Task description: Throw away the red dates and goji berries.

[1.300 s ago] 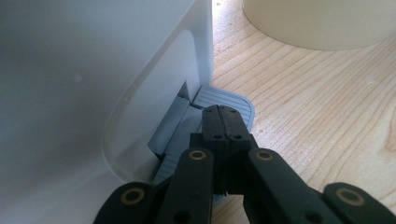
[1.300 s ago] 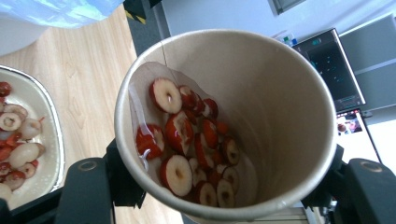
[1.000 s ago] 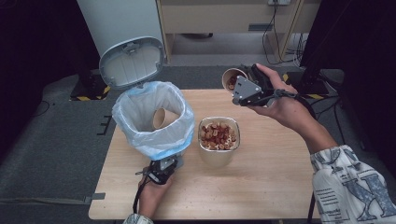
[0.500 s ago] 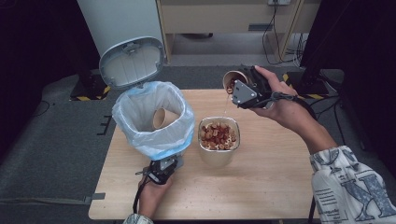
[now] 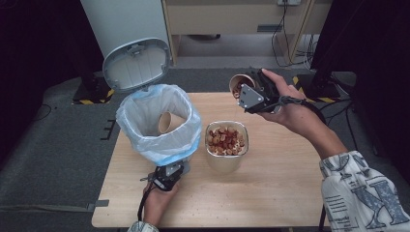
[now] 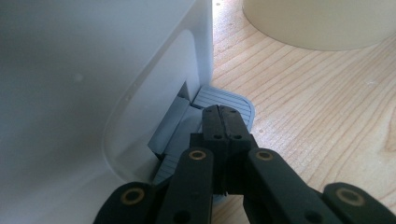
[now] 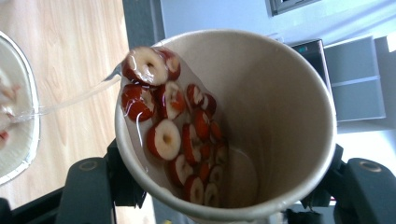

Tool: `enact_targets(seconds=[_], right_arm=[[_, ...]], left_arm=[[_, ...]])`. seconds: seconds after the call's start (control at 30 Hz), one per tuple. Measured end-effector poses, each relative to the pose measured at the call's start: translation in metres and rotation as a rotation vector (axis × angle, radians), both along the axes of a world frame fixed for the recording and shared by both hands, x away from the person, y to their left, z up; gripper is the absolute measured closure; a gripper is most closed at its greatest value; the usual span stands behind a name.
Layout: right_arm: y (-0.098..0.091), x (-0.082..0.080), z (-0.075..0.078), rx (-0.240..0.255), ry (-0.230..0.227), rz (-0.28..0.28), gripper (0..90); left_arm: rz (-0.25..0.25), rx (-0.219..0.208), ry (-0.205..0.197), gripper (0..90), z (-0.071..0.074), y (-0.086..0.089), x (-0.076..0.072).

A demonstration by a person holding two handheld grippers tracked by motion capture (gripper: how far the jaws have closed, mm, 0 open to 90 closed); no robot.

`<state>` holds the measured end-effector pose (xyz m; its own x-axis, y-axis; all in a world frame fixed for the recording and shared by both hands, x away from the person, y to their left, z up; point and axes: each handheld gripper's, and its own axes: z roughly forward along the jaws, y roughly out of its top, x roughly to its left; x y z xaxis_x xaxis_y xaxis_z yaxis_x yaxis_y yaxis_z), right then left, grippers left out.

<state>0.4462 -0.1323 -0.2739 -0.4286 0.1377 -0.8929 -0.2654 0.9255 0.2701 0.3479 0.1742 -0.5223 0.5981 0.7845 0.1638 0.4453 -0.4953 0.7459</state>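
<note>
A white pedal bin (image 5: 145,145) with a blue-edged liner stands on the wooden table (image 5: 290,183), its lid (image 5: 137,64) up and a paper cup (image 5: 168,122) lying inside. My left gripper (image 5: 170,171) is shut, its tips (image 6: 223,114) pressing on the grey pedal (image 6: 238,100) at the bin's foot (image 6: 93,70). My right gripper (image 5: 245,87) is shut on a second paper cup (image 5: 238,81), tilted above a pale bowl (image 5: 225,163). Red date slices (image 7: 163,102) cling inside that cup (image 7: 280,93), and a thin stream (image 7: 70,100) runs from its lip toward the bowl (image 7: 14,116).
The bowl, holding date slices and liquid, sits right beside the bin; its wall (image 6: 317,23) shows in the left gripper view. A tall white unit and a wooden shelf stand behind the table. Bare tabletop (image 5: 280,159) lies to the right of the bowl.
</note>
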Motion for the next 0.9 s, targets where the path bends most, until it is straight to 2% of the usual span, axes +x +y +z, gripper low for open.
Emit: enact_targets(seconds=[0.03, 0.07, 0.1, 0.13, 0.17, 0.2, 0.23, 0.4, 0.43, 0.9], right_arm=[[0.0011, -0.0008, -0.0023, -0.037, -0.025, -0.007, 33.0], [0.0027, -0.0017, -0.0063, -0.086, -0.037, -0.005, 33.0], [0.0032, -0.0017, -0.0082, -0.105, -0.045, -0.002, 33.0], [0.0032, -0.0017, -0.0082, -0.105, -0.045, -0.002, 33.0], [0.0032, -0.0017, -0.0112, -0.127, -0.051, -0.007, 33.0], [0.0032, -0.0017, -0.0112, -0.127, -0.051, -0.007, 33.0], [0.0024, -0.0008, -0.0118, -0.118, -0.04, -0.005, 33.0], [0.0009, 0.0008, -0.0117, -0.098, -0.028, -0.006, 32.9], [0.0006, 0.0003, -0.0118, -0.078, -0.021, -0.009, 32.9], [-0.0002, -0.0001, -0.0094, -0.05, -0.013, -0.01, 32.9]], left_arm=[[0.004, -0.004, 0.004, 89.6, -0.0001, -0.0003, -0.0004], [0.034, -0.043, 0.025, 89.7, -0.0015, -0.003, -0.0031], [0.034, -0.043, 0.025, 89.7, -0.0015, -0.003, -0.0031], [0.006, -0.005, 0.005, 89.7, -0.0001, -0.0004, -0.0005], [0.032, -0.044, 0.025, 89.7, -0.0017, -0.003, -0.003], [0.032, -0.044, 0.025, 89.7, -0.0017, -0.003, -0.003], [0.001, 0.0, 0.001, 89.7, 0.0001, 0.0, -0.0001], [0.003, -0.003, 0.002, 89.7, 0.0, -0.0001, -0.0002], [0.003, -0.003, 0.003, 89.7, -0.0001, -0.0002, -0.0003], [0.006, -0.005, 0.004, 89.7, -0.0002, -0.0004, -0.0005]])
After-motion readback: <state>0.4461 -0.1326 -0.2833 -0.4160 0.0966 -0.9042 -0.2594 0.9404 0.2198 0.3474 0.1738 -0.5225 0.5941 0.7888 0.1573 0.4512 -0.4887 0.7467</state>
